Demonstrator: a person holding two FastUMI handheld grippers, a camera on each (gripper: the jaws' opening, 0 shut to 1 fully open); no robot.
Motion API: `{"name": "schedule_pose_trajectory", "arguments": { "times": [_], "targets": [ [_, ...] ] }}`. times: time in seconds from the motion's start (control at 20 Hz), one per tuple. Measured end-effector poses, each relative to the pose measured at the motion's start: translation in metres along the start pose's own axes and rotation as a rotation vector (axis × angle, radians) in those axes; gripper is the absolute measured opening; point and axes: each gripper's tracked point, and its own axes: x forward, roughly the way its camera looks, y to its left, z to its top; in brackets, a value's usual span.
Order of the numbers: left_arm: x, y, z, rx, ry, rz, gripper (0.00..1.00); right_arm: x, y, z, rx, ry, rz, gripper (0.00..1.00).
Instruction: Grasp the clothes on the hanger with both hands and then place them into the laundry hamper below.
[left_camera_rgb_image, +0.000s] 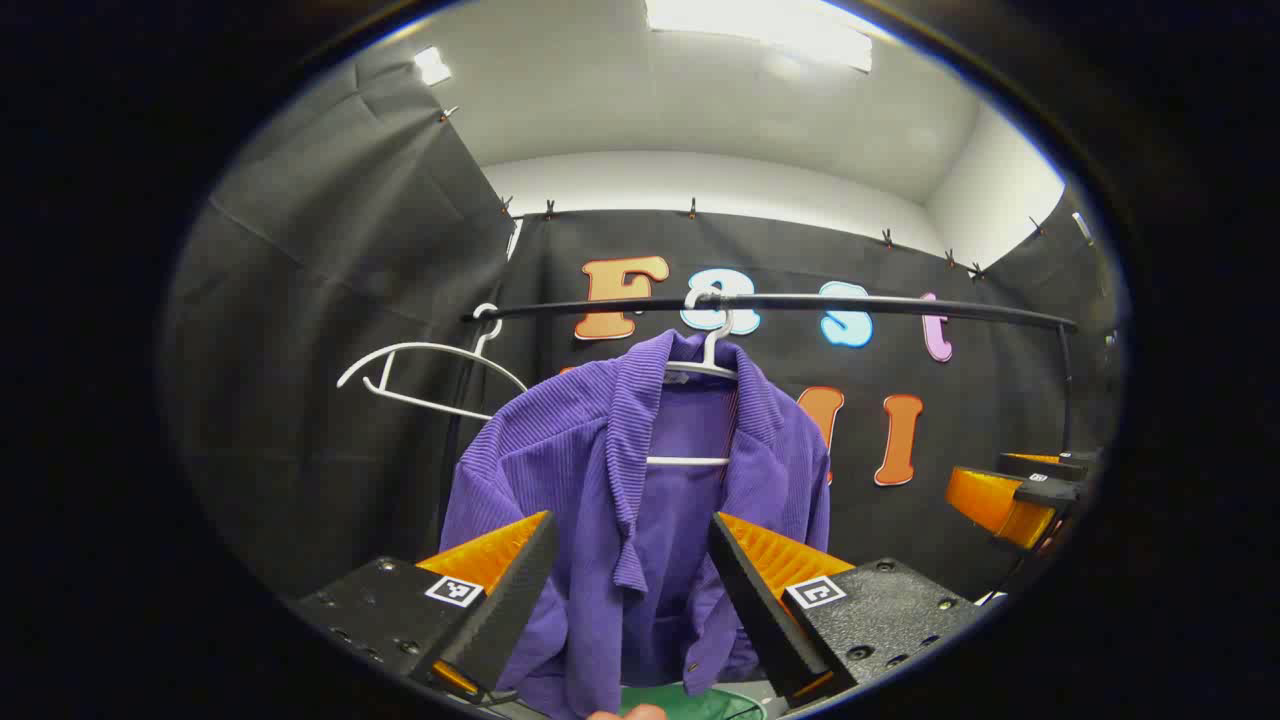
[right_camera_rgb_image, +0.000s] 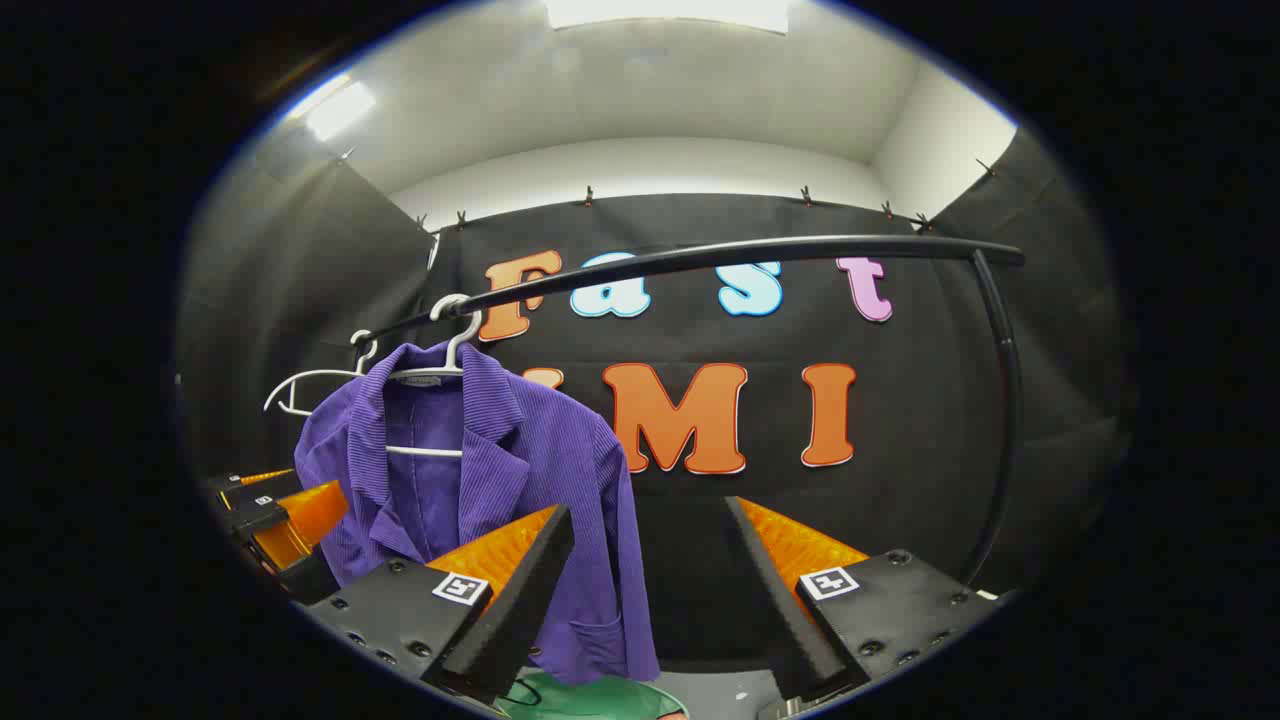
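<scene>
Beneath a black clothes rail (left_camera_rgb_image: 800, 302) in a cloth-walled booth, a purple corduroy jacket (left_camera_rgb_image: 600, 470) hangs on a white hanger (left_camera_rgb_image: 705, 375), its hook over the rail near the middle in the left gripper view. The left gripper (left_camera_rgb_image: 632, 560) faces the jacket's front with its fingers spread wide, the lapels showing in the gap between them and neither finger seen pressing the cloth. A second white hanger (left_camera_rgb_image: 425, 375), bare, hangs tilted at the rail's left end. At the right edge of that view the other gripper appears, orange and black. In the right gripper view the right gripper (right_camera_rgb_image: 650, 555) is also held with its fingers wide apart, aimed at the rail's right half, while the jacket (right_camera_rgb_image: 500, 480) hangs toward the rail's left end, apart from its fingers. A green laundry hamper (right_camera_rgb_image: 600, 698) shows as a sliver below the jacket's hem.
</scene>
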Motion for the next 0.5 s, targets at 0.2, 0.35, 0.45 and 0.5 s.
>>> {"name": "schedule_pose_trajectory", "arguments": {
  "times": [0.2,0.35,0.45,0.5],
  "targets": [
    [0.001,0.003,0.0,0.021,0.001,-0.025,0.92,0.007,0.001,-0.015,0.022,0.039,-0.016,0.94],
    [0.004,0.003,0.001,0.016,-0.007,-0.034,0.95,0.005,0.001,-0.019,0.006,0.043,-0.028,0.94],
    [0.004,0.006,-0.001,0.018,-0.002,-0.032,0.92,0.004,0.002,-0.016,0.004,0.031,-0.032,0.98],
    [0.005,0.008,-0.001,0.024,-0.001,-0.027,0.95,0.002,-0.001,-0.013,0.005,0.017,-0.041,0.98]
  ]
}}
